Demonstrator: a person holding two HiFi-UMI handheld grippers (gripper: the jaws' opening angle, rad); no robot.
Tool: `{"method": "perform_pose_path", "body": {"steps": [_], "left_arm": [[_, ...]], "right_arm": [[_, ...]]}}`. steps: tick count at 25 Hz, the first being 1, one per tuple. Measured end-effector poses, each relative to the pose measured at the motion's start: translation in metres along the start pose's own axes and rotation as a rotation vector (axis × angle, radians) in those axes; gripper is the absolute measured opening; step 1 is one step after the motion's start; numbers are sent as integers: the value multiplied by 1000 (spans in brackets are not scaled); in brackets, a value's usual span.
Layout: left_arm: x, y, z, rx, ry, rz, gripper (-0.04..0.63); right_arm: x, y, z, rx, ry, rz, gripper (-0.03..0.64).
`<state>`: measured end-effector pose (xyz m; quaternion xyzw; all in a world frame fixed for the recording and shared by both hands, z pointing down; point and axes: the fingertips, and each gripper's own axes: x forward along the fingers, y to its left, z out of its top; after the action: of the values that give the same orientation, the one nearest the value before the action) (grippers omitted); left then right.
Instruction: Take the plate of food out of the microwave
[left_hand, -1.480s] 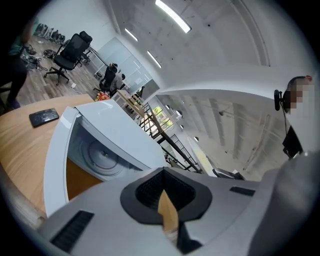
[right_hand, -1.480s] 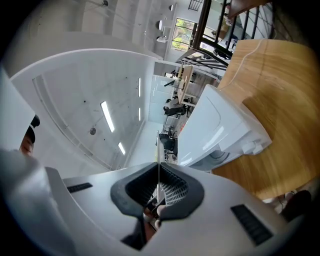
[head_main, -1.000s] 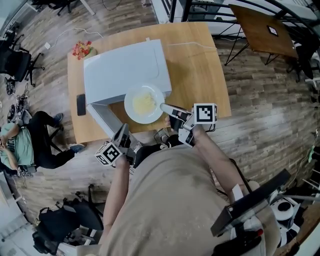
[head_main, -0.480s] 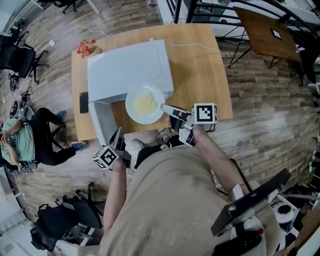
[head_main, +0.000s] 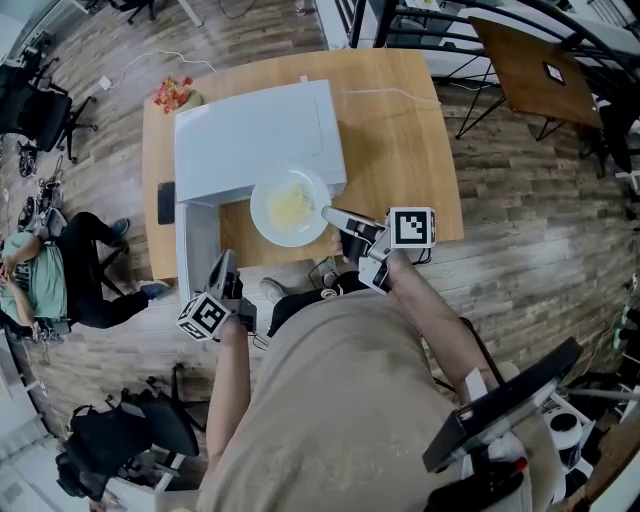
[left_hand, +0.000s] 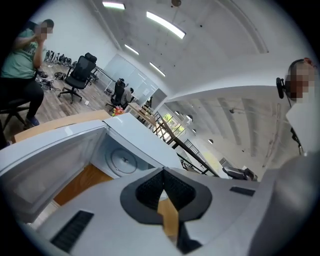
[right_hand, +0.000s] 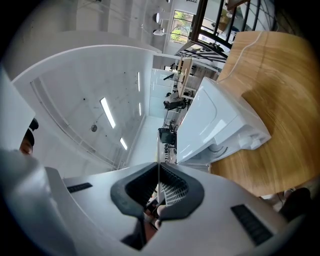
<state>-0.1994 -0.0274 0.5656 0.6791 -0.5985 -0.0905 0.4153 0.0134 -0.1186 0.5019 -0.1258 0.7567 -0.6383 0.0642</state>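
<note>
**A:** Where does the job stand? Start with the big things.

**B:** The worktop (head_main: 400, 130) carries the microwave (head_main: 255, 135), whose door (head_main: 198, 250) hangs wide open at 7 o'clock of it. In the left gripper view the turntable (left_hand: 122, 161) inside is bare. The plate (head_main: 258, 205), with its yellow food (head_main: 291, 207), sits at the microwave's front corner, at about 5 o'clock of it. I judge it is clear of the cavity and is being carried.

**A:** Who has it?

**B:** The right tongs (head_main: 335, 217), pinching the plate's rim from 4 o'clock. In the right gripper view that rim shows as a thin white edge clamped between the pads. The left tongs (head_main: 222, 262) are pressed together on nothing, near the lower end of the door and well apart from the plate.

**A:** So the step is the carry-out. What does the next move need?

**B:** As I see it, a level wrist. A one-sided rim grip lets the far edge sag, and the food could slide. There is bare wood at 3 o'clock of the microwave, so lower the plate flat there and only then spread the tongs. The free left tongs could steady the opposite rim or push the door shut.
</note>
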Motion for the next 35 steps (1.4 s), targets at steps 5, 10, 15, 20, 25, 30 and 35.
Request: {"method": "perform_pose_path", "body": {"steps": [5,10,15,20,25,30,35], "left_arm": [[3,-12,17,29,-57,-24,3],[7,-24,32,50,-101,-79,3],[14,-31,33,53,-92,-105,3],[23,-27,24,56,-75,-104,3],[26,-17,13,66,-72,-96,3],[27,-6,0,61,-19,-87,3],[31,4,-26,55,66,-66,3]], "right_arm": [[-1,7,4,-5,-14,26,15],[-5,3,8,-2,-30,15,15],[-4,-4,5,-1,-29,14,15],[-1,-29,-1,25,-15,-39,15],[2,-58,-14,32,24,-93,15],[16,-83,-30,46,73,-136,15],[25,-109,-50,68,128,-166,15]]}}
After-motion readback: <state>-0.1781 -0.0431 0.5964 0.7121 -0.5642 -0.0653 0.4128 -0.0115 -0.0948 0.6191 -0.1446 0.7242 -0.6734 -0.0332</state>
